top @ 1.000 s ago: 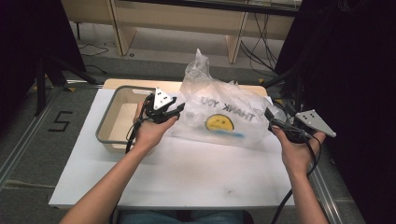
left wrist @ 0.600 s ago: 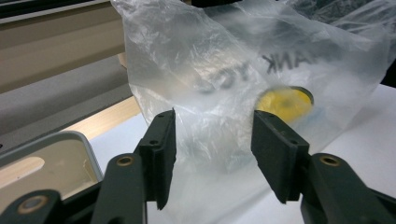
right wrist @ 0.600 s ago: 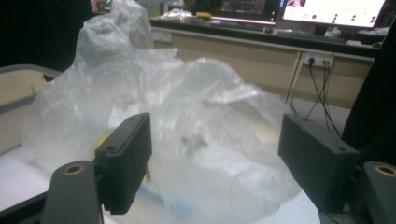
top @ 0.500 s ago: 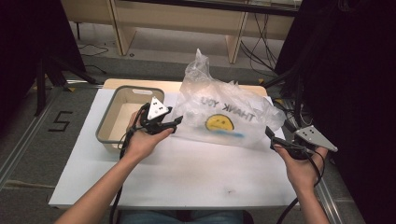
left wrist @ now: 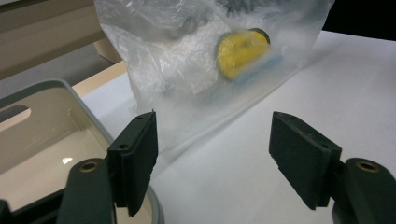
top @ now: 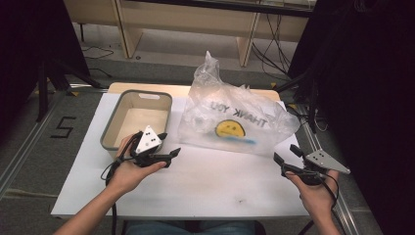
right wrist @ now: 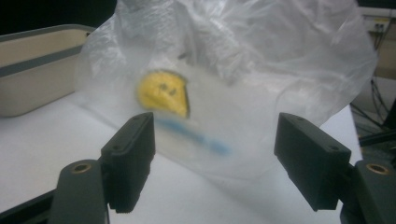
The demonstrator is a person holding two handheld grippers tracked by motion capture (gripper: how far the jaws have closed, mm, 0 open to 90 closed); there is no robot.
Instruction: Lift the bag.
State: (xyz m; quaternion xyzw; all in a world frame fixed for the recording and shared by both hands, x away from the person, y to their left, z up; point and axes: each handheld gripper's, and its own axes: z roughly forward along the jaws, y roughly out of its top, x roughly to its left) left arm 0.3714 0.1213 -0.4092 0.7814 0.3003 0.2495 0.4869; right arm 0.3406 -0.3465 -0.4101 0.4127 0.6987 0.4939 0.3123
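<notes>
High view: both grippers (top: 169,145) (top: 285,156) apparently withdrawn from bag (top: 235,117).

My left gripper (top: 166,145) sits over the white table (top: 205,186), just beside the near right corner of the grey bin (top: 110,132). Its jaws have just been opening and stand apart with nothing between them, pointing right toward the plastic bag (top: 235,120). The bag lies crumpled on the table next to the bin, touching neither gripper; it is clear, with a yellow smiley face (top: 230,129) and upside-down "THANK YOU" lettering. My right gripper (top: 286,154) is held near the table's right edge, close to the bag's near right corner, jaws spread and empty, pointing left toward the bag.
</notes>
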